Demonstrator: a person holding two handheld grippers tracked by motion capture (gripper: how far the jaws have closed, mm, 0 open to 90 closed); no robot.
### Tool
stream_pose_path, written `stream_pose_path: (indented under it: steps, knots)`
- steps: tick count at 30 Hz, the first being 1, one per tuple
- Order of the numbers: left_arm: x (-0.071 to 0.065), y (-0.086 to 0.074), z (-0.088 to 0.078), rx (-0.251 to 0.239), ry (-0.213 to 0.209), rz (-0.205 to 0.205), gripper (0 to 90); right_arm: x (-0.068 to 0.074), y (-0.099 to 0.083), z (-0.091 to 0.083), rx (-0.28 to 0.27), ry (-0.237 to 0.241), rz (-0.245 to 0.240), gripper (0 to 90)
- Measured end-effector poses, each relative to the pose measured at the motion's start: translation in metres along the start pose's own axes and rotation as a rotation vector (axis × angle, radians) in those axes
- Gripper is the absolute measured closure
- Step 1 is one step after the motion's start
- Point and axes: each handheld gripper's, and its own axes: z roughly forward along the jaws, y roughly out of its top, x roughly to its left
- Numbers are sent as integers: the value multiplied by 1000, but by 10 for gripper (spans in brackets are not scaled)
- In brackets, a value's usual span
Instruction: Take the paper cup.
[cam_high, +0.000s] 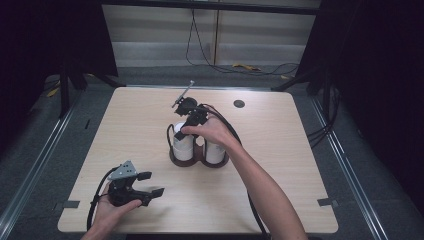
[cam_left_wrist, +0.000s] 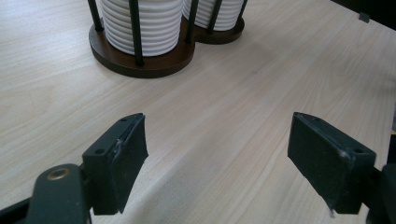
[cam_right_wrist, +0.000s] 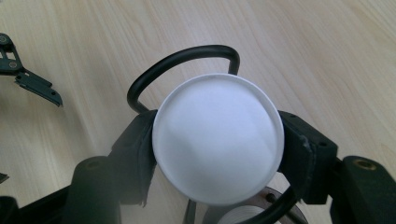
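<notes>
Nearest, the left gripper (cam_high: 150, 184) rests low on the table (cam_high: 280, 180) in the person's hand, jaws spread with nothing between them, seemingly parked out of the way. Farther off, the right gripper (cam_high: 186, 131) points down over the wooden holder (cam_high: 176, 158), its jaws clasping the top paper cup (cam_right_wrist: 218, 138) of the left stack (cam_left_wrist: 142, 25), probably to lift it off. That cup is white, round and smooth-bottomed, sitting upside down.

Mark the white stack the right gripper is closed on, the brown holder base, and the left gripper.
white stack (cam_right_wrist: 217, 137), right gripper view, on its flat round top.
right gripper (cam_right_wrist: 217, 154), right gripper view, midway between its fingertips.
brown holder base (cam_left_wrist: 140, 65), left gripper view, on its front rim.
left gripper (cam_left_wrist: 219, 154), left gripper view, midway between its open fingertips.
</notes>
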Motion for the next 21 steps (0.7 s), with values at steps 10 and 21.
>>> stream_pose_path:
  steps: [10, 21]
  knots:
    - [0, 0, 0, 2, -6, -3, 197, 1, -1, -2, -16, -5, 4, 344]
    - [0, 0, 0, -1, -10, -7, 197, 1, 0, 9, 54, -25, -18, 254]
